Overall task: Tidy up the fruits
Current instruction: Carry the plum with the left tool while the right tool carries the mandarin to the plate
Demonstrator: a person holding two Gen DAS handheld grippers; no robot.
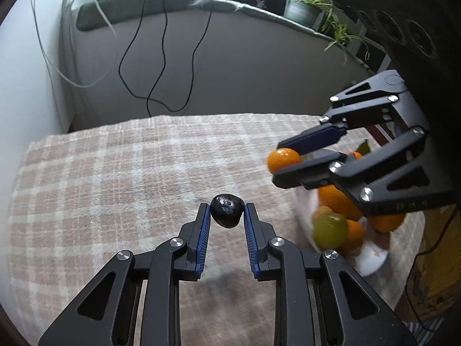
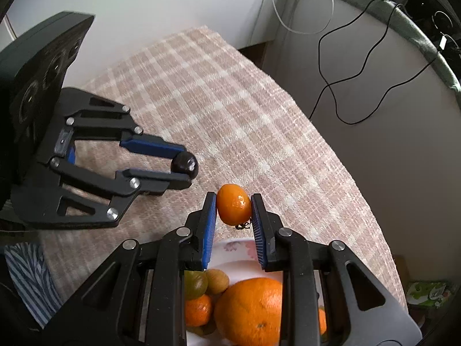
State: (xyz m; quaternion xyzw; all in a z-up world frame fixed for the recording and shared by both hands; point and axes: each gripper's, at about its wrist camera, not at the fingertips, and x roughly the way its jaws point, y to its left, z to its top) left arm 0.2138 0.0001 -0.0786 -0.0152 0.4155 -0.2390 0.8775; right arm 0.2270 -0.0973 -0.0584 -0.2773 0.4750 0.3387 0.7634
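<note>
My left gripper (image 1: 226,212) is shut on a small, dark, glossy fruit (image 1: 226,210), held above the checked cloth. The right wrist view shows that left gripper (image 2: 184,167) at left with the dark fruit (image 2: 184,165) at its tips. My right gripper (image 2: 233,207) is shut on a small orange tomato (image 2: 233,204) with a dark stem, held over the far rim of a white plate (image 2: 236,245). In the left wrist view the right gripper (image 1: 278,160) grips that orange tomato (image 1: 283,158) above the plate (image 1: 371,262).
The plate holds a large orange (image 2: 250,311), small oranges (image 2: 197,308) and green fruits (image 1: 330,226). A pink checked cloth (image 1: 129,173) covers the table. Black cables (image 1: 161,57) hang on the wall behind. A potted plant (image 1: 302,8) stands on the ledge.
</note>
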